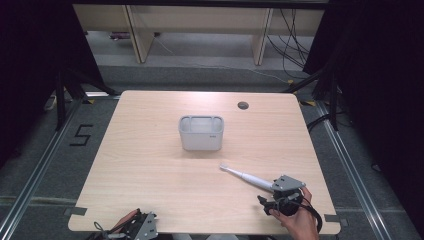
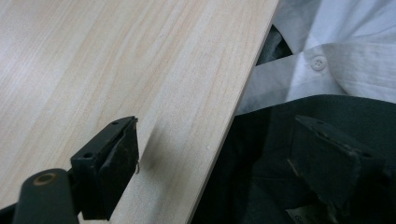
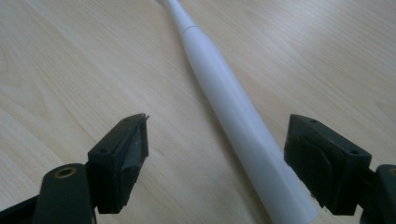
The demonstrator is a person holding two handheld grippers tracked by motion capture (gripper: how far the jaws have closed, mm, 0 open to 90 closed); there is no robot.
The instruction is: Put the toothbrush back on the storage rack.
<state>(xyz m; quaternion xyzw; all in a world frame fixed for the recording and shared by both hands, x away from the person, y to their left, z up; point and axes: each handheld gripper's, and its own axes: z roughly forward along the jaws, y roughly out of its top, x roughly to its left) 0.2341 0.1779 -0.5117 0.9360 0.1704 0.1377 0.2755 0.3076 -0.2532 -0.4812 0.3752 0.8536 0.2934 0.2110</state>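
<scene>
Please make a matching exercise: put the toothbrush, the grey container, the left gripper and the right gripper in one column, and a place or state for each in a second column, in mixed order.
1. toothbrush
2. grey container
3. left gripper
4. right gripper

A. open, over the table's near edge
B. stands at the table's middle
C. lies flat on the table
D. open, jaws on either side of the white handle

Pairs: 1-C, 2-B, 3-A, 4-D

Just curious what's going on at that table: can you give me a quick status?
Right gripper open, jaws astride the white toothbrush, not gripping. Left gripper open at the table edge. Grey holder beyond, path clear.
</scene>
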